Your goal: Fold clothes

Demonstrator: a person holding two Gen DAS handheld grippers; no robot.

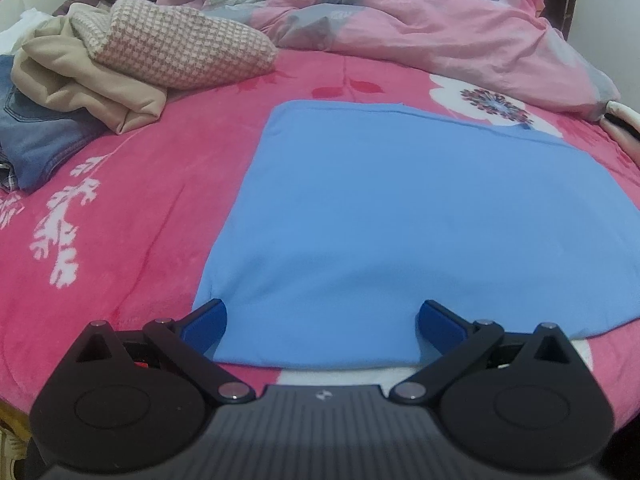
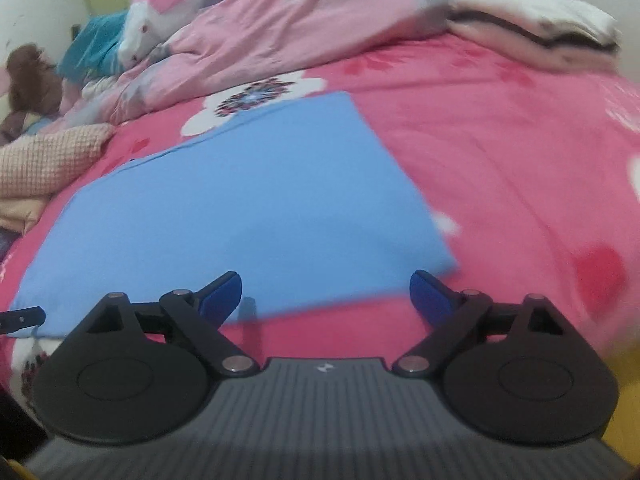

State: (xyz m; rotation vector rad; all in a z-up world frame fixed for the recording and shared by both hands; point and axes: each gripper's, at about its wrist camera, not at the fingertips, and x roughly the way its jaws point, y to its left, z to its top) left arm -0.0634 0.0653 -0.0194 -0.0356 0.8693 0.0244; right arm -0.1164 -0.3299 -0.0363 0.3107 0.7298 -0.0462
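Observation:
A light blue cloth (image 1: 400,220) lies flat as a smooth rectangle on the pink flowered bedspread (image 1: 132,208). My left gripper (image 1: 322,320) is open at the cloth's near edge. Its blue fingertips (image 1: 208,324) rest wide apart on the fabric, and nothing is pinched. In the right wrist view the same blue cloth (image 2: 240,200) runs from the far middle to the near left. My right gripper (image 2: 326,294) is open over the cloth's near edge, close to its near right corner. Part of the left gripper (image 2: 22,318) shows at that view's left edge.
A loose pile sits at the left: a beige garment (image 1: 80,84), a houndstooth knit (image 1: 180,48) and jeans (image 1: 36,144). A rumpled pink duvet (image 1: 440,28) fills the back of the bed. A folded white and dark stack (image 2: 540,28) lies at the back right. A brown plush toy (image 2: 28,76) sits far left.

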